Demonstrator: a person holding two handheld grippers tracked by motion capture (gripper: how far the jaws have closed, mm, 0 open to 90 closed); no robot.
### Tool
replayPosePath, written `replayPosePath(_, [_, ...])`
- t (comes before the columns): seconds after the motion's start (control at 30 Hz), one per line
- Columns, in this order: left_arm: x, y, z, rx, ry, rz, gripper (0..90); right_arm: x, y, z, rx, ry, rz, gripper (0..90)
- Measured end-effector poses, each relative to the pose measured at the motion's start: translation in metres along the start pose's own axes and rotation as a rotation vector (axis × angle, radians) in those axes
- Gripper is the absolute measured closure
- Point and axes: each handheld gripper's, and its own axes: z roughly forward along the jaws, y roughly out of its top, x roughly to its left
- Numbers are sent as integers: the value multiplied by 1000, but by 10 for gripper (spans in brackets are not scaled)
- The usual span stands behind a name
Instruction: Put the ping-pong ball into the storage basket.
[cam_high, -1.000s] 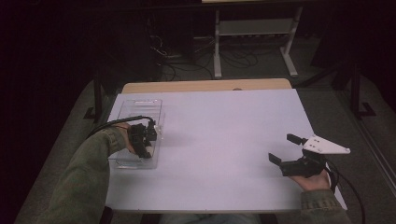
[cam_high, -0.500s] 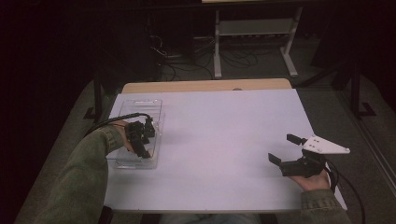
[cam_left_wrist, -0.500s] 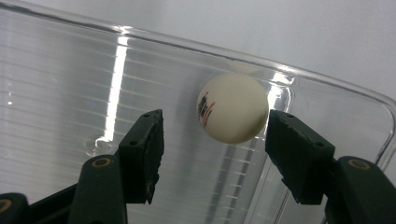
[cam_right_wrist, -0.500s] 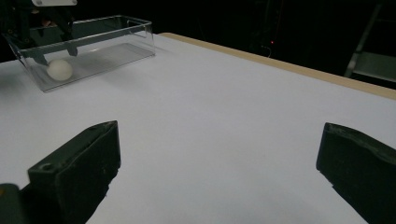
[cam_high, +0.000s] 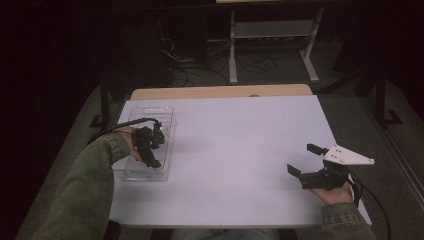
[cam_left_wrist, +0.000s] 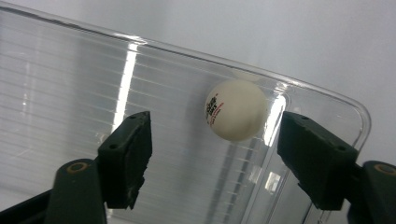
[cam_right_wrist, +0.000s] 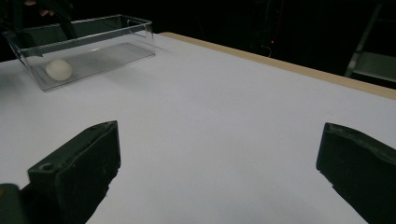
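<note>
Apparently the white ball (cam_left_wrist: 236, 115) had already been set down in the clear plastic bin (cam_high: 165, 112), where it lay free between the just-opening jaws of the left gripper (cam_left_wrist: 212, 154), while the right gripper (cam_high: 306, 160) was held open and empty over the table (cam_high: 240, 150).

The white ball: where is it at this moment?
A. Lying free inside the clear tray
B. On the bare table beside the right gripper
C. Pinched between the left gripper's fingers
A: the white ball rests on the clear tray floor, clear of both fingers.
</note>
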Motion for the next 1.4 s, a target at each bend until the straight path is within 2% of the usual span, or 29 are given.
replayPosePath(0.1, [-1, -1, -4, -26, 5, 5, 248, 0, 0, 0, 2, 0, 0, 0])
replayPosePath(0.2, [-2, -3, -8, -45, -19, 4, 221, 0, 0, 0, 2, 0, -2, 0])
replayPosePath(0.3, [-4, -4, -11, -59, -25, 5, 188, 0, 0, 0, 1, -1, 1, 0])
replayPosePath(0.57, [-10, -4, -22, -89, -6, 32, 135, 0, 0, 0, 3, -2, 0, 0])
replayPosePath(0.77, [-12, -6, -26, -102, 17, 20, 10, 0, 0, 0, 2, -3, 3, 0])
replayPosePath(0.83, [-13, -7, -28, -112, 17, 17, 0, -1, 0, 0, 2, -2, 2, 0])
replayPosePath(0.87, [-13, -8, -29, -122, 18, 16, 0, -1, -1, 0, 3, -2, 3, 0])
replayPosePath(0.9, [-14, -9, -32, -153, 14, 7, 0, -1, -1, 0, 3, -1, 2, 0])
replayPosePath(1.17, [-18, -17, -38, -226, 10, -4, 0, -1, -1, 0, 3, -2, 4, 0])
replayPosePath(1.37, [-25, -22, -40, -283, 27, -6, 0, -1, -1, 1, 9, 1, 3, 0])
replayPosePath(1.4, [-26, -23, -40, -295, 28, -16, 0, -1, -1, 1, 8, 0, 2, 0])
